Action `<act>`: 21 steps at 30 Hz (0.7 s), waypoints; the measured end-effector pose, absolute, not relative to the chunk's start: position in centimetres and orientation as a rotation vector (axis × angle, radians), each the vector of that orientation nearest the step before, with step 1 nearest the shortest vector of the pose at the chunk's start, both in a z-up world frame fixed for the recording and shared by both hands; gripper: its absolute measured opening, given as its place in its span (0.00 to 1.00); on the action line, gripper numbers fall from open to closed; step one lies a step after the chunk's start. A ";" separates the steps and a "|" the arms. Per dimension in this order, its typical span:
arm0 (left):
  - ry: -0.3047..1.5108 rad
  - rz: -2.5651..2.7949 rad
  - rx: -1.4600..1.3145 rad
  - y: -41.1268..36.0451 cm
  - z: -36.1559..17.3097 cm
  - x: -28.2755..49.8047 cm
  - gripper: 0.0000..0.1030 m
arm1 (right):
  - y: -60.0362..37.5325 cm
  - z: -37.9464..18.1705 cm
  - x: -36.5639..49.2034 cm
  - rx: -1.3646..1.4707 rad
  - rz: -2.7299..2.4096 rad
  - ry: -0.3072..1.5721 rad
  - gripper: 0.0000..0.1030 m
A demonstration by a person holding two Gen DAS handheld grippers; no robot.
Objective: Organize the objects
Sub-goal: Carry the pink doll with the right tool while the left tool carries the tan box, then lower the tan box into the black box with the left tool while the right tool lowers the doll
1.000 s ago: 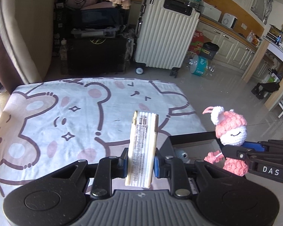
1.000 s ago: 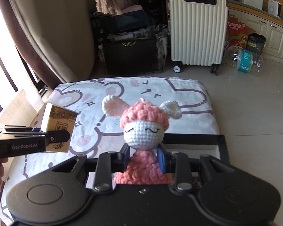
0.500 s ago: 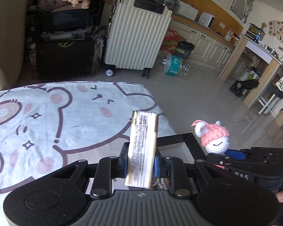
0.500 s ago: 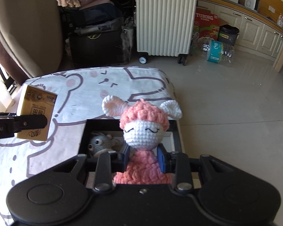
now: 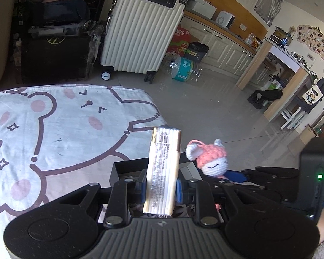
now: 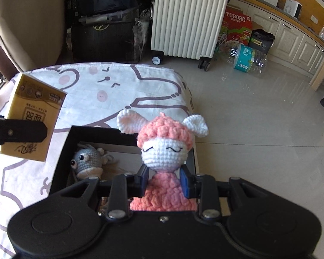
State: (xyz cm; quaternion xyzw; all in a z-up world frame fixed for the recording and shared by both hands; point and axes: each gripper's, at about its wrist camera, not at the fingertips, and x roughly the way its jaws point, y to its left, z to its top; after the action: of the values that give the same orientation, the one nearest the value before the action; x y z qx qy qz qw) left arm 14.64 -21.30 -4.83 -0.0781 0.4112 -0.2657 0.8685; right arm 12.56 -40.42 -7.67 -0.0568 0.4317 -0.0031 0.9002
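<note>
- Pink crochet doll [image 6: 166, 151]: clamped at the body in the right tongs [image 6: 164, 182], head upright, now over the near right part of the black box [image 6: 67, 149]; one second ago well short of the box, with only the box's far rim in sight.
- Tissue pack [image 5: 163, 170]: clamped upright in the left tongs [image 5: 161, 188], carried rightward over the same second; now above the box's left wall, seen in the right wrist view as tan with printed characters.
- Black box: sits at the right edge of the desk [image 6: 118, 86] under a bear-print cloth; interior now open to view, grey crochet toy [image 6: 87, 161] lying inside at the left.
- Meaning for the task, as a judgement: both carried items brought to the container; lowering and release not yet done.
- Right tongs: narrow, closed on the doll, blue pads [image 6: 183, 183] pressed into the yarn.
- Left tongs: narrow, closed on the pack's broad faces.
- Risk, as a judgement: soft doll may snag on the pads at release.
</note>
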 end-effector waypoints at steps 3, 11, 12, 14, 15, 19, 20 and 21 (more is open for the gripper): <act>0.867 -0.563 -0.160 -21.6 -5.2 14.9 0.25 | -40.2 -8.5 13.4 -0.168 -0.006 0.907 0.31; 0.897 -0.588 -0.177 -21.8 -6.3 16.0 0.25 | -39.3 -10.6 15.0 -0.245 0.040 0.964 0.31; 0.900 -0.591 -0.179 -21.8 -6.4 16.1 0.25 | -39.3 -10.8 15.1 -0.251 0.038 0.964 0.32; 0.905 -0.598 -0.183 -22.0 -6.6 16.2 0.25 | -39.5 -10.8 15.3 -0.231 0.029 0.964 0.34; 0.909 -0.601 -0.186 -22.2 -6.7 16.2 0.25 | -39.6 -10.7 15.4 -0.212 0.021 0.963 0.42; 0.923 -0.611 -0.206 -22.6 -7.1 16.5 0.25 | -40.1 -10.0 15.1 -0.168 0.012 0.939 0.47; 0.925 -0.612 -0.210 -22.7 -7.3 16.6 0.25 | -40.4 -9.8 15.1 -0.150 0.013 0.936 0.44; 0.928 -0.612 -0.213 -22.8 -7.4 16.6 0.25 | -40.7 -9.6 15.0 -0.127 0.012 0.933 0.34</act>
State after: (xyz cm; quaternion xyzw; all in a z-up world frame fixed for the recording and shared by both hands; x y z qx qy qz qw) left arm 16.63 -22.84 -7.35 -0.1011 0.4396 -0.2900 0.8440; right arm 14.96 -40.67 -9.59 -0.0610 0.4495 0.0060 0.8912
